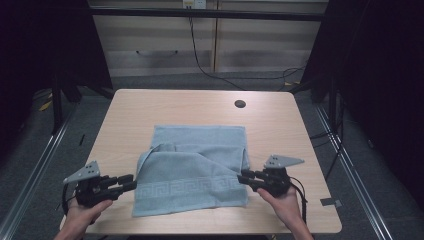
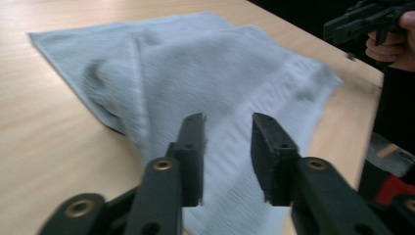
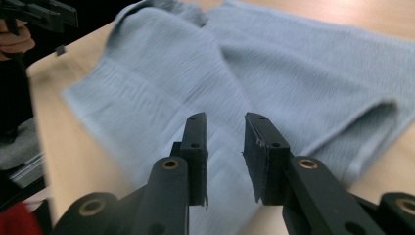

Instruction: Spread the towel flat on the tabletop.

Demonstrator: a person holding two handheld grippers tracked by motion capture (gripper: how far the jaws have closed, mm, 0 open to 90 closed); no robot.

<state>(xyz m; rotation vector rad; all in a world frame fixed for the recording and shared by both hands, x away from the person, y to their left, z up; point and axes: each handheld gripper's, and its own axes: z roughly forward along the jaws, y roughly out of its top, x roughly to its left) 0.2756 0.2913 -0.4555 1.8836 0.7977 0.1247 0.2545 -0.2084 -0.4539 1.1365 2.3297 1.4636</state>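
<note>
At table centre, the blue-grey towel [image 1: 192, 170] lies partly folded, near flap rumpled over the far layer. Left gripper [image 1: 131, 183] and right gripper [image 1: 243, 176] flank it, jaws parted, empty. Judged between folds; next calls for regripping corners.

Wooden table [image 1: 150, 107], round cable hole [image 1: 240, 104] near far edge.

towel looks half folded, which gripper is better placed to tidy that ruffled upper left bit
Left, probably. The left gripper sits open just off the towel on its left edge, the side where the fold bunches up. The right gripper, also open, is at the opposite edge and would have to cross the whole cloth.
</note>
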